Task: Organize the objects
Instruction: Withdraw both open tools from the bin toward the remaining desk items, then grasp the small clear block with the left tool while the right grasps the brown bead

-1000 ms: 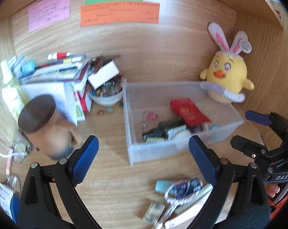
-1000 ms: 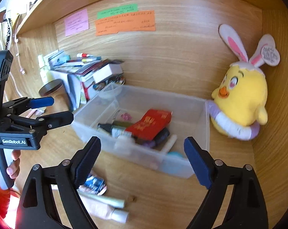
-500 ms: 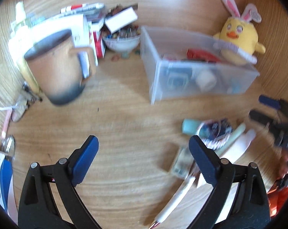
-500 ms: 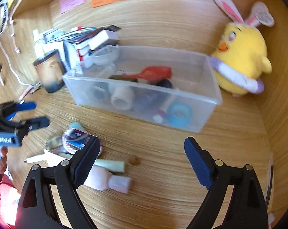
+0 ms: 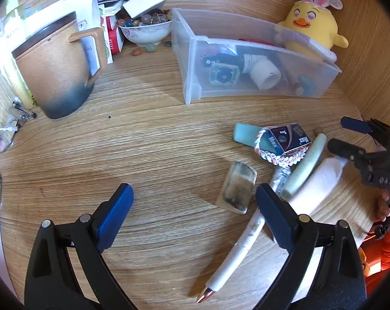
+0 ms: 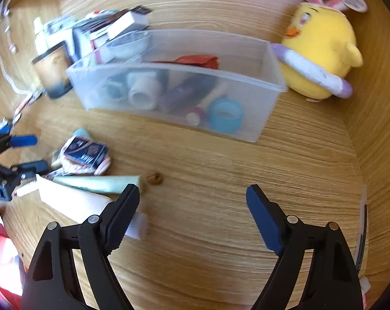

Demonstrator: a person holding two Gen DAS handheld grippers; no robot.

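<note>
A clear plastic bin point(image 5: 192, 59) point(image 6: 267, 103) holds several small items at the back of the wooden desk. Loose items lie in front of it: a small blue box point(image 5: 288, 139) point(image 6: 86, 152) on a braided ring, a pale green tube point(image 5: 306, 165) point(image 6: 96, 183), a white tube point(image 5: 316, 186) point(image 6: 73, 201), a flat clear packet point(image 5: 236, 187) and a white pen point(image 5: 236, 250). My left gripper point(image 5: 195, 211) is open and empty, low over the desk beside the packet and pen. My right gripper point(image 6: 192, 204) is open and empty, its left finger over the white tube's cap end.
A brown mug point(image 5: 52, 75) stands at the left, with a bowl of beads point(image 5: 145, 28) and stacked boxes behind it. A yellow plush chick point(image 5: 311, 25) point(image 6: 321, 51) sits right of the bin. A small brown nut point(image 6: 154, 178) lies on the desk.
Both grippers have dropped down and tilted towards the desk, from over the bin to the loose items in front of it. Both stay open.
</note>
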